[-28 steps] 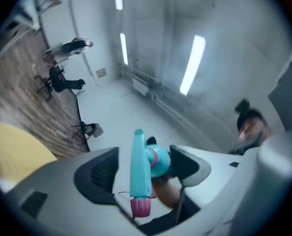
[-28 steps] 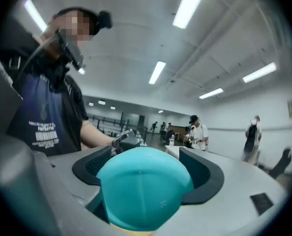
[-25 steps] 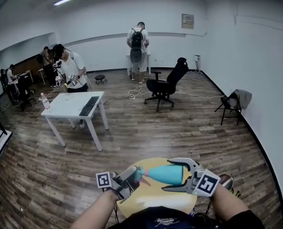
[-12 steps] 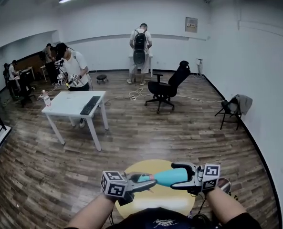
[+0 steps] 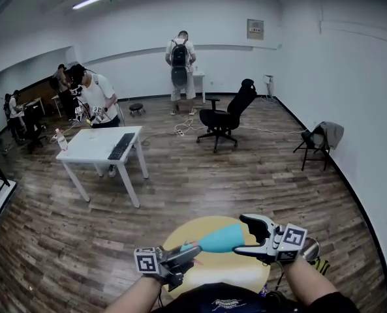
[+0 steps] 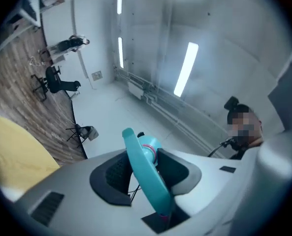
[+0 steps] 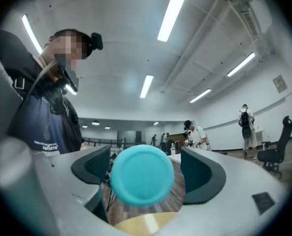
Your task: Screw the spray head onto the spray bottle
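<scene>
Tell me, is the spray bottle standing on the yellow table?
No, the spray bottle is up in the air above the yellow table, its base between the right tongs.

"FANTASTIC" is legible on the person's dark shirt (image 7: 43, 128)

Spray bottle (image 5: 222, 238) and spray head (image 6: 146, 181) are teal, table (image 5: 222, 267) yellow.
</scene>
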Demonstrator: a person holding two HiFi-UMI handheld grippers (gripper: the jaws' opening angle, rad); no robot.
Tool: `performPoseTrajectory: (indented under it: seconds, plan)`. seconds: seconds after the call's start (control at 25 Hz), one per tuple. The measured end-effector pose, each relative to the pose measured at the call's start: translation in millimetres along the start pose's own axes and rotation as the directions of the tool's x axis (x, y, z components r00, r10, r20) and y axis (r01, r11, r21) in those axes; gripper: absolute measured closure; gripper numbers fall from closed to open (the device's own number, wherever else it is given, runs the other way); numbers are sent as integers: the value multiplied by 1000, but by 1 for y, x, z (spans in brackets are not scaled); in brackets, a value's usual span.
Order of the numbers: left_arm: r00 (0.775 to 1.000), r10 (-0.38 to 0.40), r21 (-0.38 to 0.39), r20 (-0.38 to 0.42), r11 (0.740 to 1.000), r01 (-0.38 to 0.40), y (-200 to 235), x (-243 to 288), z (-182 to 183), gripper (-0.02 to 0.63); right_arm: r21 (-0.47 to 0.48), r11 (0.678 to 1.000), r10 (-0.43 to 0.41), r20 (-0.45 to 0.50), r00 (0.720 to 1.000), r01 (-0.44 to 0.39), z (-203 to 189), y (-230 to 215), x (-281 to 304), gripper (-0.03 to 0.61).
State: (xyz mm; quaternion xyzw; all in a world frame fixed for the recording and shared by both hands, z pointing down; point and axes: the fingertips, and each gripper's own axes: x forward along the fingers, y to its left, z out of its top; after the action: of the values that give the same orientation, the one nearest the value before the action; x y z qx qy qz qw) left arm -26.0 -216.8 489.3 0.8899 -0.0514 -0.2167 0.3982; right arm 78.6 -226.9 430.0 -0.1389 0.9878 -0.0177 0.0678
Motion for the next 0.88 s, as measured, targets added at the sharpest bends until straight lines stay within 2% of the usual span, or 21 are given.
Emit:
performPoseTrajectory:
  seconds: [0.08,0.16,0.28,0.32,0.4,0.44,0.56,0.72,0.88]
  plan:
    - [993,13,-60,120,998,-6,9,-25,11,442,130,989,-79,98,992,66,4,-22,-22,126]
    - [975,25,-74,219,997,-9,12,-47,23,442,263,957,-169,163,972,122,-2,-47,-51,128]
    - [951,37,-53,306,998,-22,11,-69,39,442,407,898,-274,222,936,166,-22,-71,-86,227]
    - [945,38,-45,326,999,-24,10,-73,43,442,455,875,-302,243,922,167,-28,-75,-93,284]
    - [932,33,-35,360,999,-22,8,-81,48,443,541,828,-348,290,892,147,-36,-80,-100,523]
    - [928,30,-33,372,999,-19,7,-83,49,443,567,815,-350,311,883,123,-39,-80,-101,564]
    - [926,23,-30,378,999,-13,7,-85,47,443,573,817,-309,340,888,65,-44,-73,-96,565]
    - [928,28,-28,372,999,-19,11,-86,45,443,506,854,-296,290,910,116,-49,-74,-89,566]
    - [928,28,-32,372,999,-18,10,-86,43,443,470,870,-296,258,920,149,-50,-73,-85,566]
